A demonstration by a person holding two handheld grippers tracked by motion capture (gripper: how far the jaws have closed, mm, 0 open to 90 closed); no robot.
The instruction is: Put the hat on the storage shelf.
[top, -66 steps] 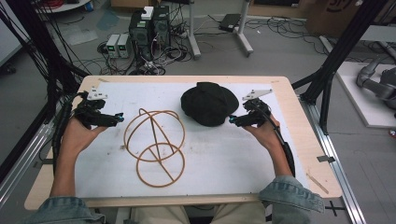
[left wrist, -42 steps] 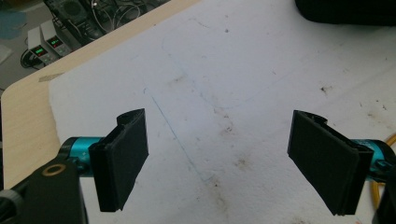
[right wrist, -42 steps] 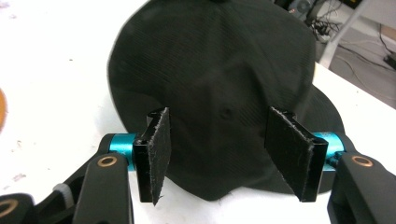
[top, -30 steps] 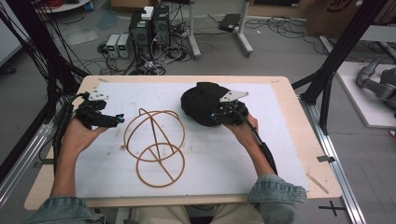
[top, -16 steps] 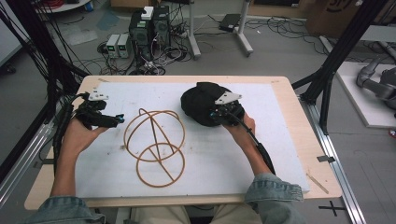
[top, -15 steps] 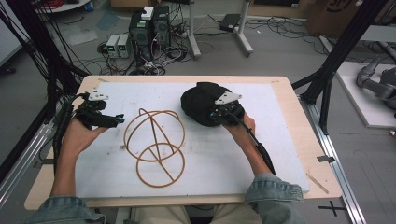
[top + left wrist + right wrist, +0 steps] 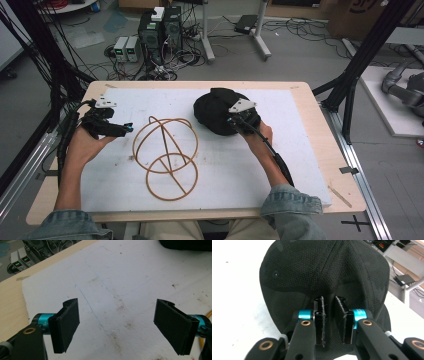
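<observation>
Right gripper (image 7: 329, 322) has moved in from beside the black cap (image 7: 217, 111) and now pinches its near edge, jaws nearly closed on fabric, suggesting a lift; left gripper (image 7: 122, 325) idles released, left of the cap.

Probably a robotics lab: computer towers (image 7: 161, 27) and tangled cables (image 7: 300, 27) crowd the floor behind a framed table (image 7: 325, 150).

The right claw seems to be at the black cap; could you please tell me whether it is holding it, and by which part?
The right claw is nearly shut on the black cap, apparently pinching a fold of fabric at the crown's near edge. The left claw is open and holds nothing.
</observation>
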